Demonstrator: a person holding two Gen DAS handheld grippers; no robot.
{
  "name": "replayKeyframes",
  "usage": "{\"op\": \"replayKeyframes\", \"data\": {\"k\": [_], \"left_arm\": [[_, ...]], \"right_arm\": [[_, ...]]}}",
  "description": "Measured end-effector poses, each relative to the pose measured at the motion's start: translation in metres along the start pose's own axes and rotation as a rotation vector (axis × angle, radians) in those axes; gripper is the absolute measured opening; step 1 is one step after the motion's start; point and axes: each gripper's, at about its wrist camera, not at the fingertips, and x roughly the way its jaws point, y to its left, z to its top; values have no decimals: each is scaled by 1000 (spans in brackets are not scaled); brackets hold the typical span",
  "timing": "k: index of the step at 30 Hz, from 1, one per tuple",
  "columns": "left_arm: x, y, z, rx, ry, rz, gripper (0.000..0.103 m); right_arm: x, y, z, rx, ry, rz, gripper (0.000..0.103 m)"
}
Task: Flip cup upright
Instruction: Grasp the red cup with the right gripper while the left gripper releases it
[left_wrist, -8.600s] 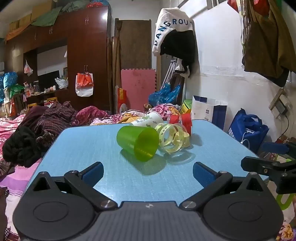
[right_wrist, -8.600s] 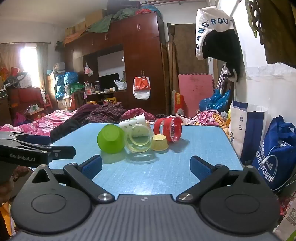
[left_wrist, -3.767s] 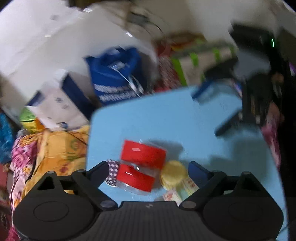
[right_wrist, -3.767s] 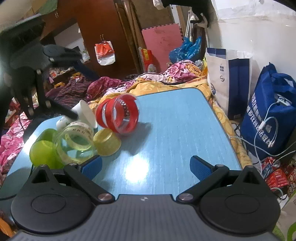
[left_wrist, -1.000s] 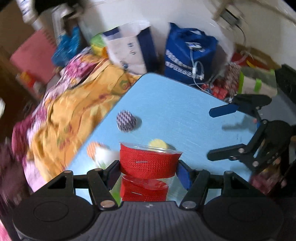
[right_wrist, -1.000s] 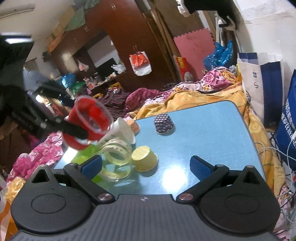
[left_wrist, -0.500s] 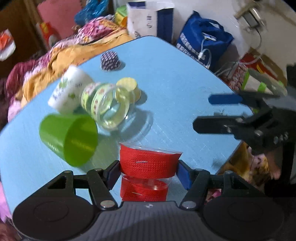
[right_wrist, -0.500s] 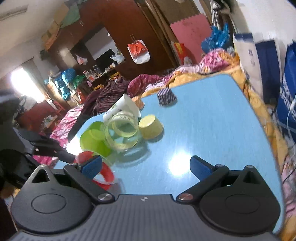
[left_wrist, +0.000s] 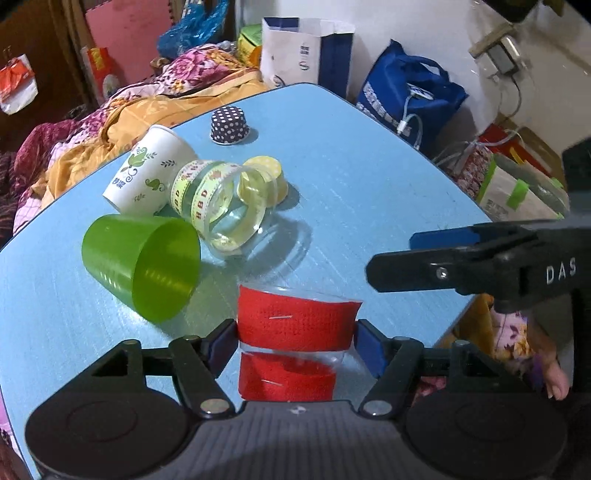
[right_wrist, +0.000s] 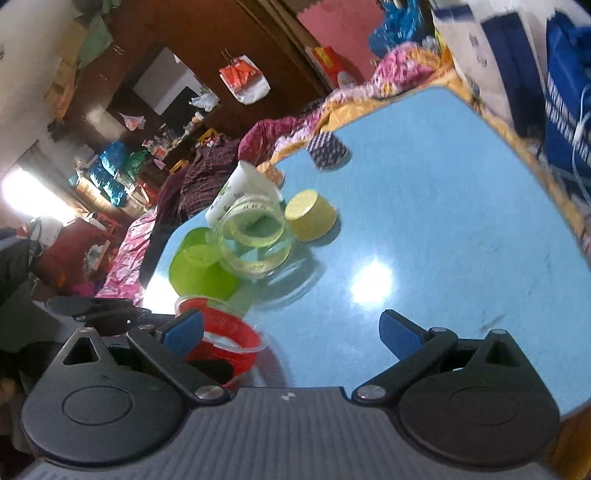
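My left gripper (left_wrist: 297, 338) is shut on a clear cup with red bands (left_wrist: 295, 325). The cup stands upright, mouth up, low over the near edge of the blue table (left_wrist: 369, 177). The same red cup (right_wrist: 221, 341) shows at the lower left of the right wrist view, behind my right gripper's left finger. My right gripper (right_wrist: 291, 332) is open and empty over the table's near side. It also shows in the left wrist view (left_wrist: 461, 258), to the right of the red cup.
Several cups lie on their sides: a green one (left_wrist: 144, 266), a clear one with yellow bands (left_wrist: 218, 210), a white printed one (left_wrist: 147, 177) and a small yellow one (left_wrist: 266, 181). A dotted cup (left_wrist: 229, 125) sits mouth down near the far edge. Bags stand right of the table.
My left gripper has kept hold of the red cup and brought it lower and closer to the table's near edge. My right gripper has tilted and shifted nearer the red cup.
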Motion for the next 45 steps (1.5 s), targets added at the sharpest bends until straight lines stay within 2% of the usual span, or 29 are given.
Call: {"op": "replayKeyframes", "data": {"k": [6, 12, 14, 20, 33, 39, 45], "left_arm": [[0, 6, -10, 14, -18, -11, 73], [-22, 16, -40, 49, -84, -23, 73], [-29, 25, -52, 41, -111, -10, 73], [-46, 62, -82, -33, -203, -71, 73], [-46, 88, -114, -51, -316, -123, 73], [-45, 102, -137, -97, -372, -152, 73], [-43, 112, -147, -129, -405, -177, 73]], "right_arm": [[11, 22, -9, 0, 37, 14, 102], [18, 42, -18, -12, 77, 17, 102], [25, 51, -20, -22, 93, 6, 102], [50, 64, -19, -14, 162, -30, 97], [69, 90, -7, -31, 151, -152, 95], [76, 96, 0, -47, 165, -200, 84], [82, 98, 7, -68, 186, -219, 81]]}}
